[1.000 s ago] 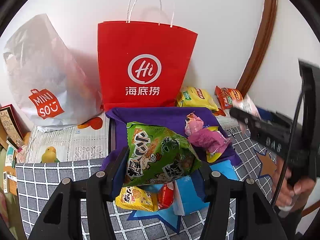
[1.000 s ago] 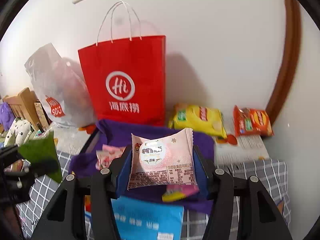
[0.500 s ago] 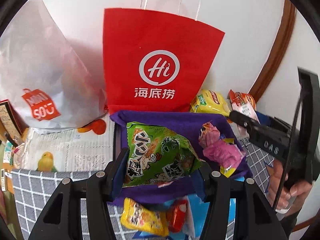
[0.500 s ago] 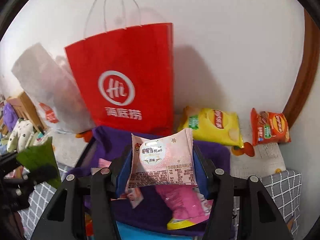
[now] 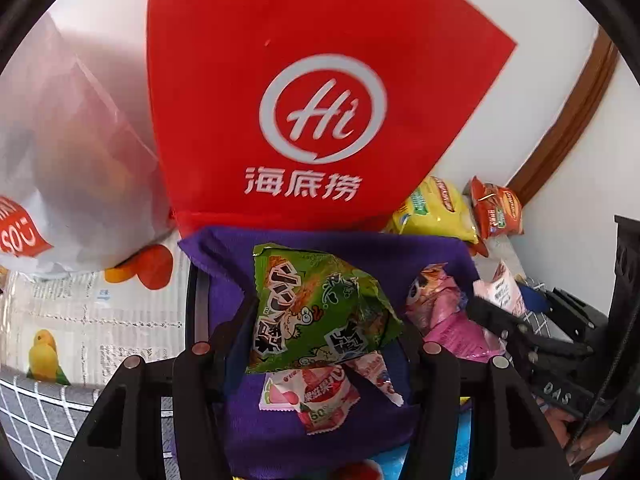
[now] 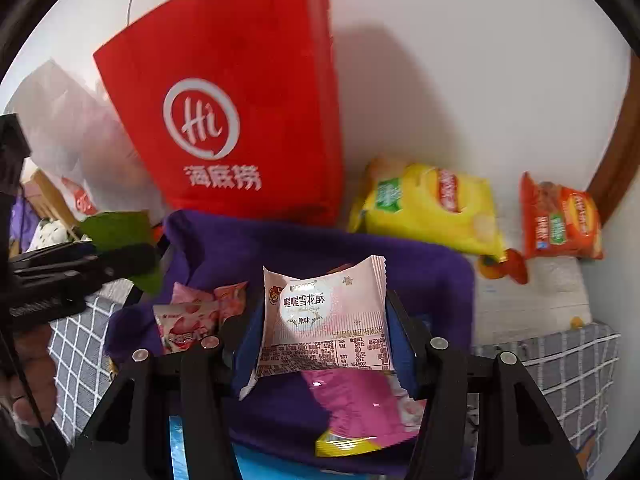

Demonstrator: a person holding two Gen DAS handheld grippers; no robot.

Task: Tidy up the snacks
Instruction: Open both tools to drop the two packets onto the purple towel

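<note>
Over the purple-lined basket [image 5: 320, 240], the left gripper [image 5: 320, 332] clamps a green snack bag [image 5: 316, 312] while the right gripper [image 6: 324, 328] pinches a pink pastry packet [image 6: 324, 312]. With both tools crowded over one opening, they could collide and drop the packets outside.

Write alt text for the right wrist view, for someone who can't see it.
The right gripper pinches a pale pink snack packet above a purple cloth-lined bin holding other pink packets. Behind stands a red paper bag against a white wall, with a yellow chip bag and an orange chip bag beside it. The left gripper holds a green packet at left.
</note>
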